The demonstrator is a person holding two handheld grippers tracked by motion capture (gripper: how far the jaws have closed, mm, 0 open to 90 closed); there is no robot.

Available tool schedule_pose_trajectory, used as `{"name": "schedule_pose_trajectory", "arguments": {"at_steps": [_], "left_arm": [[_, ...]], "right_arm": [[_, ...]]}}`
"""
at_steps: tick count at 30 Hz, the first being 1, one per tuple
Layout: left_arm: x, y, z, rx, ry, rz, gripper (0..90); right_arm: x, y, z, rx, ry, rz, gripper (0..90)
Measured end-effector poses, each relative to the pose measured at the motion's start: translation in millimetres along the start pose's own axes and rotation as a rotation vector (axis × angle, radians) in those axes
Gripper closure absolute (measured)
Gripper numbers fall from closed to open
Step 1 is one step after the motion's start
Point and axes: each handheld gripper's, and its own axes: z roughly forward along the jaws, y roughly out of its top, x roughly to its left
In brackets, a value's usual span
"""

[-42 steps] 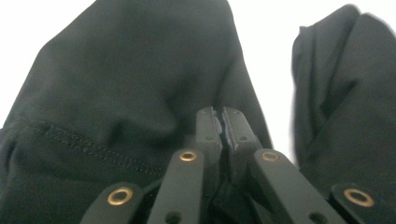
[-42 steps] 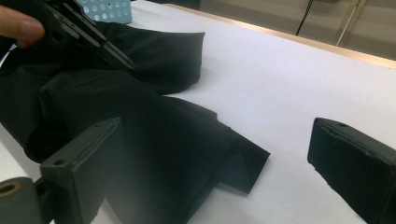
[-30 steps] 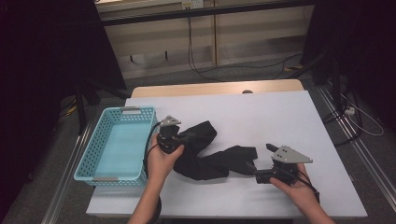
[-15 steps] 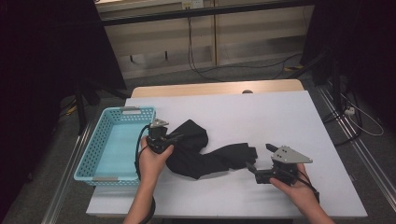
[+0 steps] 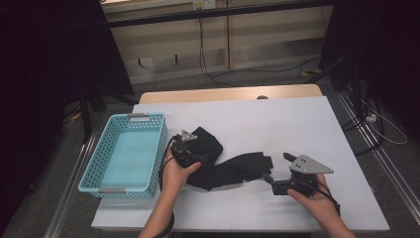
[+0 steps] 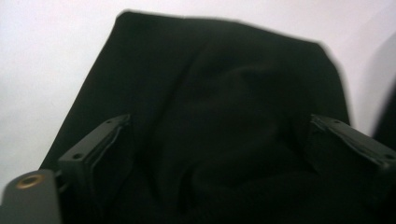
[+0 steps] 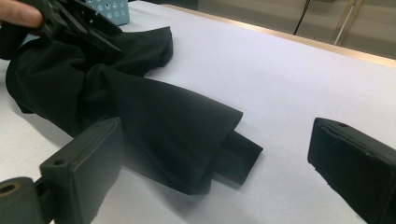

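A black cloth [image 5: 237,168] lies crumpled across the white table [image 5: 277,119], bunched at its left end and folded flat at its right. My left gripper [image 5: 197,154] hovers low over the bunched end. In the left gripper view its jaws [image 6: 219,125] have just been opening and stand wide apart, with the cloth [image 6: 224,70] under and between them and the pads off it. My right gripper [image 5: 275,166] rests open at the cloth's right end. The folded end [image 7: 154,107] lies just ahead of its spread jaws [image 7: 215,126], untouched.
A light blue perforated basket [image 5: 94,168] stands at the table's left side, close beside the left hand; its corner [image 7: 109,7] shows in the right gripper view. The table's wooden far edge [image 5: 228,94] runs behind. Dark curtains and cables surround the table.
The left gripper has sunk toward the table and opened its jaws, letting go of the cloth's left end, which now lies bunched. The right gripper has stayed put.
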Motion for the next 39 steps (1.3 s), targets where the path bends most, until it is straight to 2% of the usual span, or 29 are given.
{"name": "schedule_pose_trajectory", "arguments": {"at_steps": [2, 3, 6, 8, 13, 15, 17, 18, 20, 23, 24, 26, 27, 28, 32, 34, 35, 36, 39], "left_arm": [[0.7, -1.1, 5.5, -0.001, 0.007, 0.012, 4.5], [0.5, -1.6, 7.7, -0.01, 0.007, 0.001, 3.2], [-0.3, -0.5, 7.2, -0.009, 0.005, -0.002, 7.0], [-1.7, 0.6, 4.4, -0.008, -0.001, 0.014, 17.4], [-6.1, 2.7, 0.6, -0.012, -0.02, 0.015, 51.4], [-7.6, 2.9, 0.4, -0.018, -0.026, 0.008, 57.4], [-9.1, 3.4, -0.9, -0.023, -0.036, 0.025, 68.5], [-10.9, 4.0, -0.9, -0.021, -0.031, 0.043, 70.2], [-14.6, 5.6, -0.6, -0.023, -0.06, 0.036, 72.3], [-19.3, 7.6, -1.2, -0.013, -0.077, 0.044, 73.6], [-20.5, 8.2, -1.5, -0.016, -0.095, 0.033, 74.0], [-23.3, 9.3, -1.0, -0.029, -0.176, -0.019, 74.7], [-26.7, 10.4, -0.6, -0.033, -0.207, -0.03, 75.0], [-32.0, 11.9, 0.1, -0.032, -0.227, -0.022, 75.2], [-57.8, 22.2, 0.7, -0.039, -0.316, 0.034, 75.4], [-72.1, 27.8, 0.2, -0.035, -0.352, 0.082, 75.7], [-79.5, 29.9, 0.0, -0.039, -0.374, 0.094, 75.7], [-88.1, 32.7, -0.7, -0.038, -0.405, 0.116, 75.8], [-105.3, 37.5, -2.7, -0.053, -0.456, 0.176, 75.7]], "right_arm": [[-0.3, -0.5, -0.5, 0.0, -0.001, -0.001, 2.8], [-0.4, -0.7, -0.8, 0.001, -0.003, 0.0, 2.8], [-1.6, -1.6, -2.3, 0.001, -0.006, 0.001, 2.8], [-2.3, -2.3, -3.4, 0.002, -0.011, 0.004, 2.8], [-2.9, -3.1, -5.8, 0.001, -0.018, 0.007, 2.8], [-3.0, -3.2, -6.8, 0.0, -0.017, 0.008, 2.8], [-3.4, -3.5, -7.3, 0.001, -0.021, 0.009, 2.8], [-3.9, -3.6, -7.5, 0.0, -0.022, 0.008, 2.8], [-4.7, -3.5, -7.6, 0.0, -0.023, 0.01, 2.7], [-4.9, -3.4, -7.1, 0.0, -0.022, 0.011, 2.7], [-4.6, -3.5, -6.7, 0.001, -0.021, 0.011, 2.7], [-3.5, -3.5, -5.5, 0.002, -0.016, 0.006, 2.7], [-3.1, -3.3, -5.3, 0.003, -0.015, 0.007, 2.7], [-2.7, -3.1, -5.0, 0.003, -0.013, 0.008, 2.7], [-2.6, -2.9, -3.5, 0.006, -0.014, 0.003, 2.8], [-2.4, -3.3, -3.5, 0.011, -0.013, 0.007, 2.8], [-2.4, -3.3, -3.6, 0.01, -0.014, 0.006, 2.8], [-2.4, -3.2, -3.8, 0.009, -0.015, 0.005, 2.8], [-2.7, -2.8, -4.5, 0.007, -0.019, 0.005, 2.8]]}}
